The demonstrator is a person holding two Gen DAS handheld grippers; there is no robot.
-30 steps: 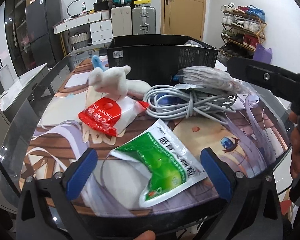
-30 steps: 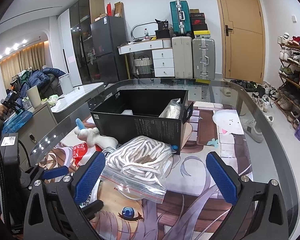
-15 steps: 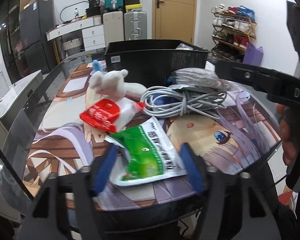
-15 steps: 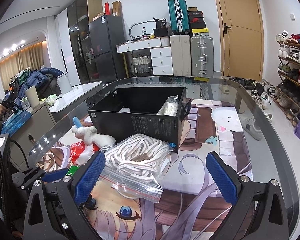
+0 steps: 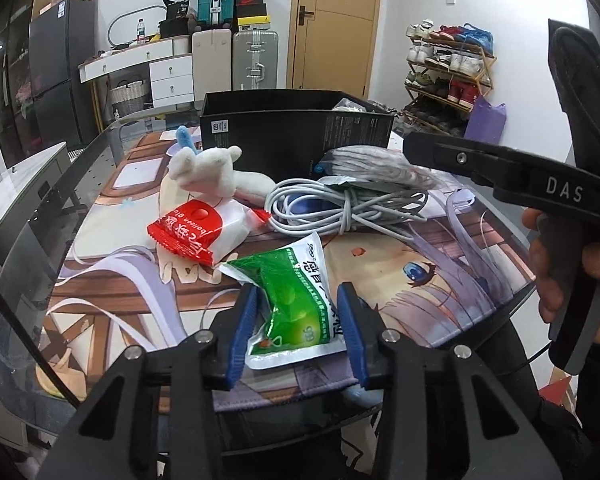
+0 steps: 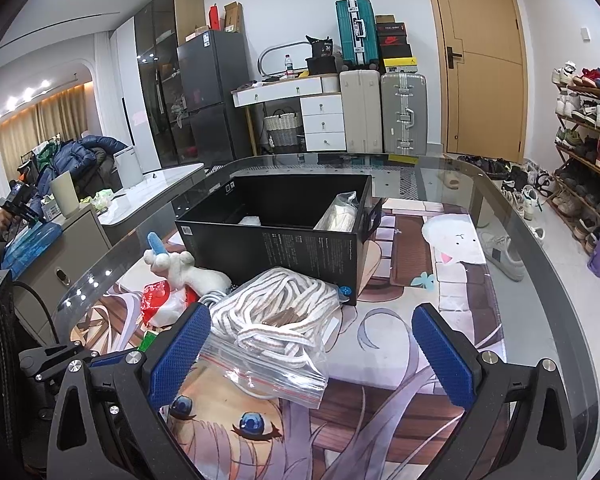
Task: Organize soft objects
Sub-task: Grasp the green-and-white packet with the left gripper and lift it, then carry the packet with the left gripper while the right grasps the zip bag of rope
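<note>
Low in the frame, our left gripper [image 5: 298,320] is closing its jaws on the crinkled green-and-white foil sachet [image 5: 296,300], pinching its near end so it lifts cleanly toward the open black cardboard box [image 5: 296,140] upper centre. Our right gripper [image 6: 312,356] waits, jaws wide and empty, above the clear zip bag of white rope [image 6: 276,320].

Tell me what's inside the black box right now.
Inside the black box: a clear bag of pale material at its right end and something white farther left; the near wall hides the floor.
</note>
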